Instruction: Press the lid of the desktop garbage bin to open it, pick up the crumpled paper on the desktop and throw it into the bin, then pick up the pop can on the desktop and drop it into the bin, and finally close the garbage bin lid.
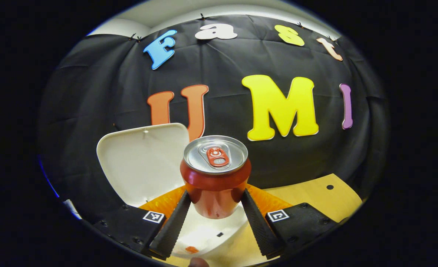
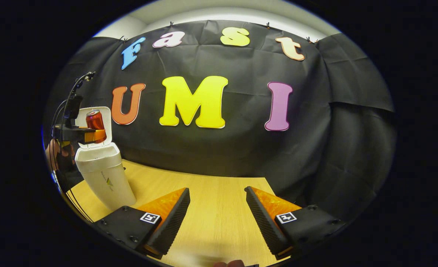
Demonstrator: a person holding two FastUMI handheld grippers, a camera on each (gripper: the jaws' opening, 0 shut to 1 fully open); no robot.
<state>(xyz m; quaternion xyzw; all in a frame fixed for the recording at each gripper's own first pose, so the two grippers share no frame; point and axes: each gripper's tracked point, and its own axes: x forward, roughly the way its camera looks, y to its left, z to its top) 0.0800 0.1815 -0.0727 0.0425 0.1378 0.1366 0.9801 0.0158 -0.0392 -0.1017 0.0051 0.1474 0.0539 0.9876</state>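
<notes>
In the left gripper view my left gripper is shut on the red pop can, holding it upright by its lower body. Behind the can the white bin lid stands raised, and the bin's white rim lies just below the can. In the right gripper view the white bin stands at the far left of the wooden table with its lid up. The other gripper holds the can above the bin's mouth there. My right gripper hangs open over bare tabletop, holding nothing.
The wooden table stretches from the bin toward the black cloth wall. A hand and dark cables show at the far left behind the bin. The table's right edge shows with a small dark hole.
</notes>
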